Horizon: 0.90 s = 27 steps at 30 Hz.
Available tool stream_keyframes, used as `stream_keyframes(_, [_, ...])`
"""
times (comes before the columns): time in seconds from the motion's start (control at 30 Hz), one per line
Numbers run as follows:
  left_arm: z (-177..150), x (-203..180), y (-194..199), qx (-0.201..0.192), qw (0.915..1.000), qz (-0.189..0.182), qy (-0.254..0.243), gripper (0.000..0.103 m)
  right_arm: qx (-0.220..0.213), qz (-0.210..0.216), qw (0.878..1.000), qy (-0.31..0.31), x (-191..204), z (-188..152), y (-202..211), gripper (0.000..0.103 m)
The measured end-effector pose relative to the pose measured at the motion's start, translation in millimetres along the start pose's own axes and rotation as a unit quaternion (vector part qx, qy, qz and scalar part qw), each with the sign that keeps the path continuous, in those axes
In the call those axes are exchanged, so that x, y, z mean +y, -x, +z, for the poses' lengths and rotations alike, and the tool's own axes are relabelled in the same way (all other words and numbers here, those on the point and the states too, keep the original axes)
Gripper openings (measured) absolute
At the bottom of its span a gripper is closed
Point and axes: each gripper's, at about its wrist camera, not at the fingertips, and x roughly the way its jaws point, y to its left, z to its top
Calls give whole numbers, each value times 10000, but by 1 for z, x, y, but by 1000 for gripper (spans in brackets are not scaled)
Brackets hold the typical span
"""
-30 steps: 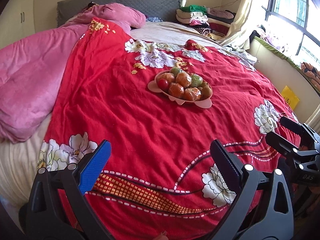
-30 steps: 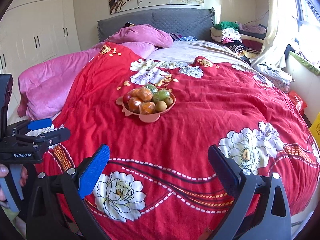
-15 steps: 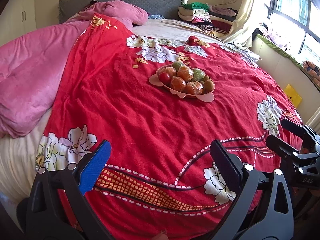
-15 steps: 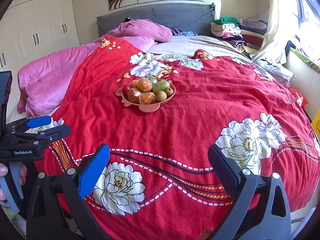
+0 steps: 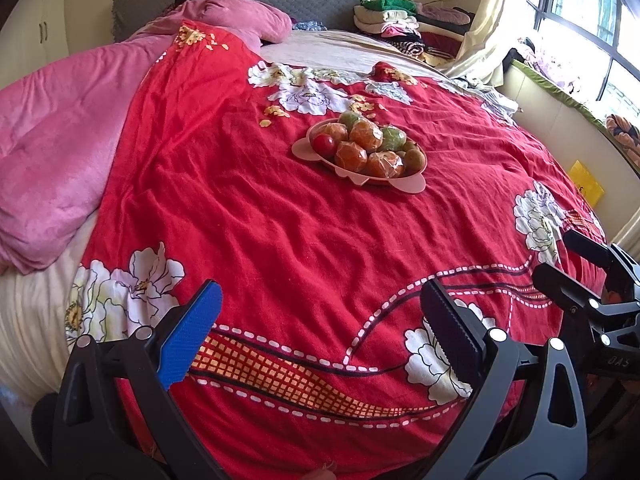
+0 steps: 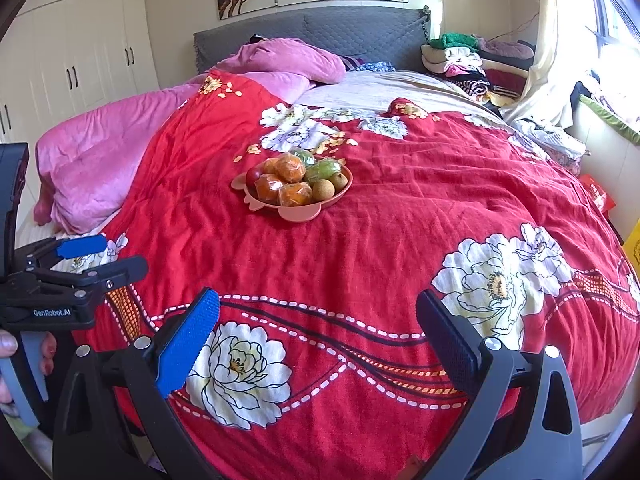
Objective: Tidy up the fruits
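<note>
A pink plate (image 5: 408, 186) (image 6: 298, 212) sits mid-bed on the red floral bedspread (image 5: 280, 232) (image 6: 380, 240). It holds wrapped oranges (image 5: 351, 156) (image 6: 295, 195), a red apple (image 5: 323, 143), green fruits (image 5: 393, 139) (image 6: 325, 169) and a brown round fruit (image 6: 323, 190). My left gripper (image 5: 320, 320) hovers open over the near edge of the bed, well short of the plate, nothing between its fingers. My right gripper (image 6: 318, 324) is likewise open and empty near the foot of the bed. Each gripper shows at the edge of the other's view: right gripper (image 5: 576, 272), left gripper (image 6: 104, 258).
A pink blanket (image 5: 60, 128) (image 6: 96, 152) is heaped along the bed's left side. A grey headboard (image 6: 312, 32) and folded clothes (image 6: 460, 56) lie at the back. White wardrobes (image 6: 80, 48) stand left; a window sill (image 5: 560, 92) runs on the right. A hand (image 6: 8, 350) holds the left gripper's handle.
Both views have shifted slightly downward and closer, so the plate sits a little lower in each view than before. Both grippers stay open and empty.
</note>
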Motion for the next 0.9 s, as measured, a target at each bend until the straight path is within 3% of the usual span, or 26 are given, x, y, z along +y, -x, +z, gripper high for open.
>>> stream_keyframes(0.9, [1, -2, 5, -28, 10000, 34, -40, 93, -12, -27, 10000, 13, 0, -1, 2, 98])
